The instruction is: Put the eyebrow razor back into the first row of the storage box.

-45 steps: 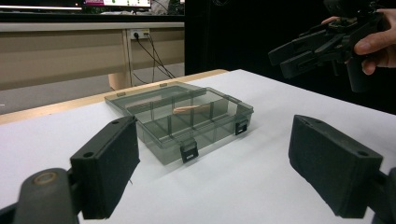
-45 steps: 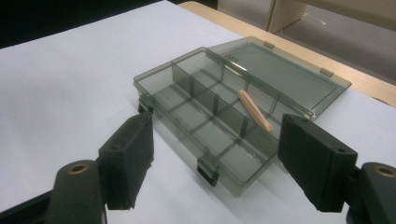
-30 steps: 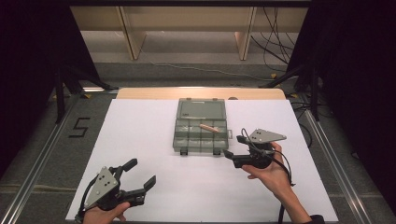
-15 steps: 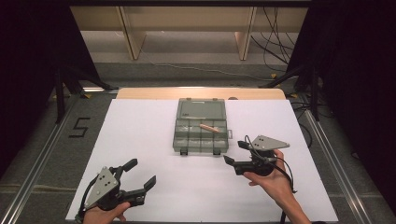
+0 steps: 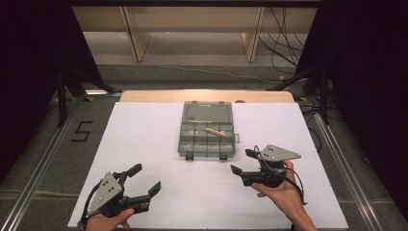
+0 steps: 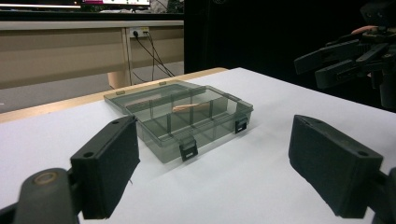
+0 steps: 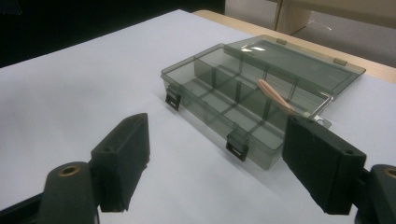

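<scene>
I have the left tongs [image 5: 145,181] low over the surface [image 5: 144,139], close to its near left corner, jaws spread wide with nothing between them. The right tongs [image 5: 243,161] sit nearer the near right part of the surface, just short of the box; their jaws have just been opening and now stand spread, empty too. The grey compartment box [image 5: 207,130] lies around the middle of the surface, a little toward the far edge, its clear lid [image 5: 208,112] folded back flat on the far side. A small tan wooden stick [image 5: 215,131] rests slantwise across the dividers near the box's right side. In the right gripper view the stick [image 7: 274,97] lies just past the right jaw, untouched, and two latches [image 7: 237,145] hang on the box's near wall.
</scene>
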